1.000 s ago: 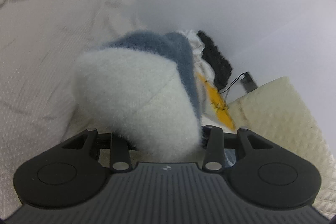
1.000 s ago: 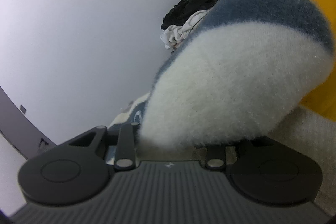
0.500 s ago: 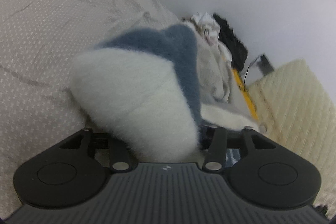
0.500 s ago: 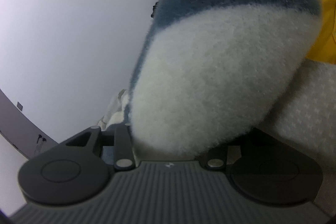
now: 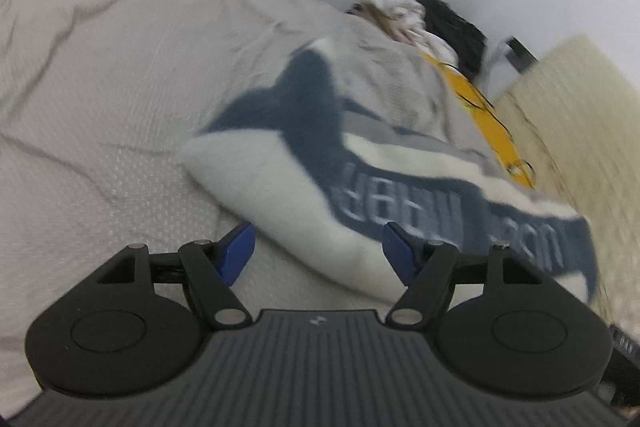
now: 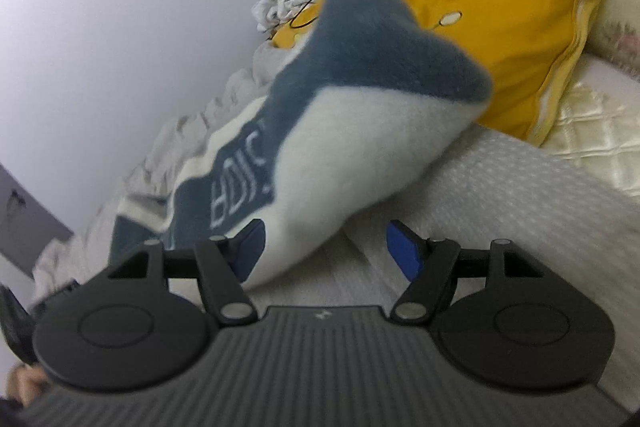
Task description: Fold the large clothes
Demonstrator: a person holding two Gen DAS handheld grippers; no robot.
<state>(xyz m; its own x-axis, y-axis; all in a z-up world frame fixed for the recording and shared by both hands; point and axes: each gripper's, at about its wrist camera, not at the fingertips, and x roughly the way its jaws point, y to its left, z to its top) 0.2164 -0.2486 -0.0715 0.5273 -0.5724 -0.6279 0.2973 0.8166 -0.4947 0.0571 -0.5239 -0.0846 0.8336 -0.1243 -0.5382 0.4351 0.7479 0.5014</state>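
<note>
Both your left gripper [image 5: 318, 251] and right gripper [image 6: 324, 249] have just spread, releasing the fleece blanket [image 5: 288, 163]; only the right view shows the yellow pillow's [image 6: 500, 39] whole face, upper right.

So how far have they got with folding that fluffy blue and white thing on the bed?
One fold looks laid: the fleece garment lies doubled on the bedspread. Both the left gripper and the right gripper have just been opening; a corner sits loose between each pair of pads. Further folds and the clothes pile seemingly remain.
</note>
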